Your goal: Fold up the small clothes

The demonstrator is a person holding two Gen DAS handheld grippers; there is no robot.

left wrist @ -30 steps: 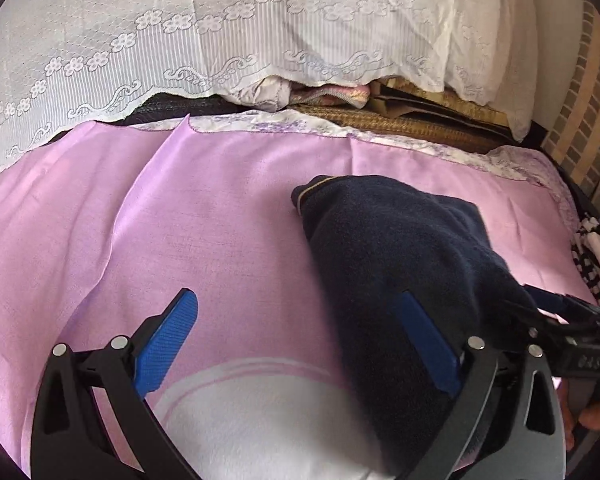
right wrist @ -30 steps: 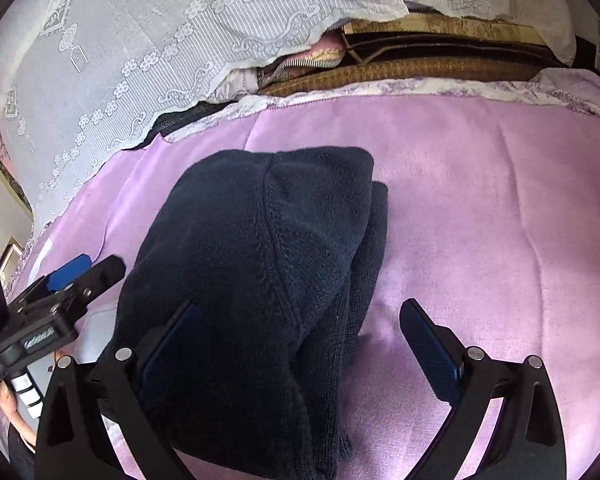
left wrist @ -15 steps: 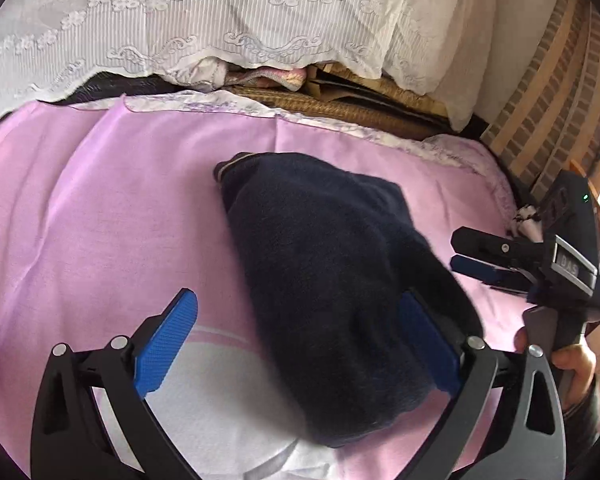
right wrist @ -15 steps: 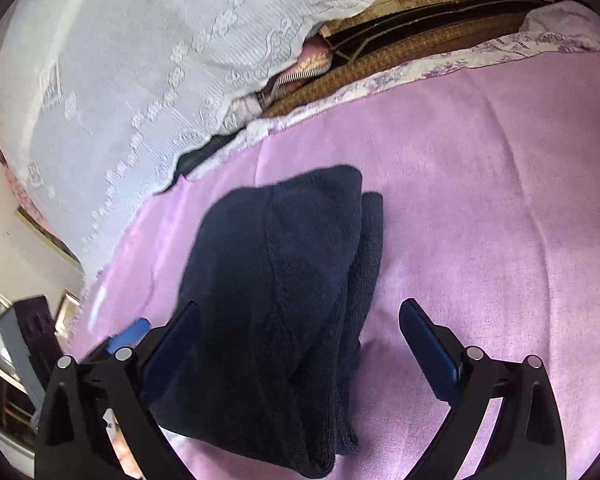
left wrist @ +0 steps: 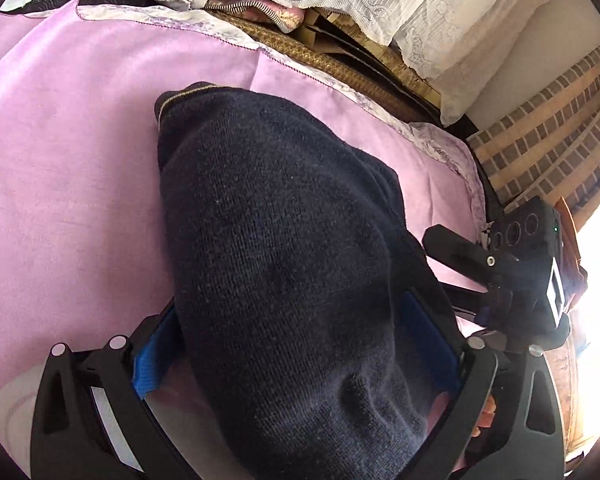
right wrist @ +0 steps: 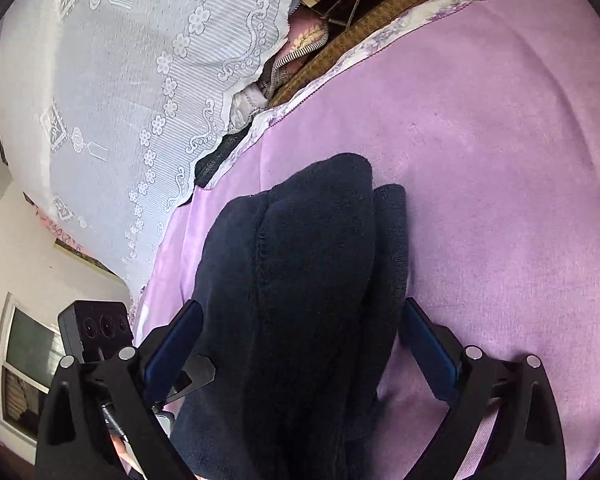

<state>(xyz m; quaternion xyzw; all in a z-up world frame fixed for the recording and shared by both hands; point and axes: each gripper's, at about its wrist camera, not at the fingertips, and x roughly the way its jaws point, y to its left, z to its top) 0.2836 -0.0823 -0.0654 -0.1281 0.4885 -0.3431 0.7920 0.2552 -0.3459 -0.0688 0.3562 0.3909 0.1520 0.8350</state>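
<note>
Left wrist view: the folded navy sweater lies on the pink bedsheet, its near end bulging up between the blue pads of the left gripper, which are spread either side of it. Whether they press the knit, I cannot tell. The right gripper sits just beside it. From the right wrist view, that gripper also straddles the sweater with its pads apart. A lace cover drapes behind.
</note>
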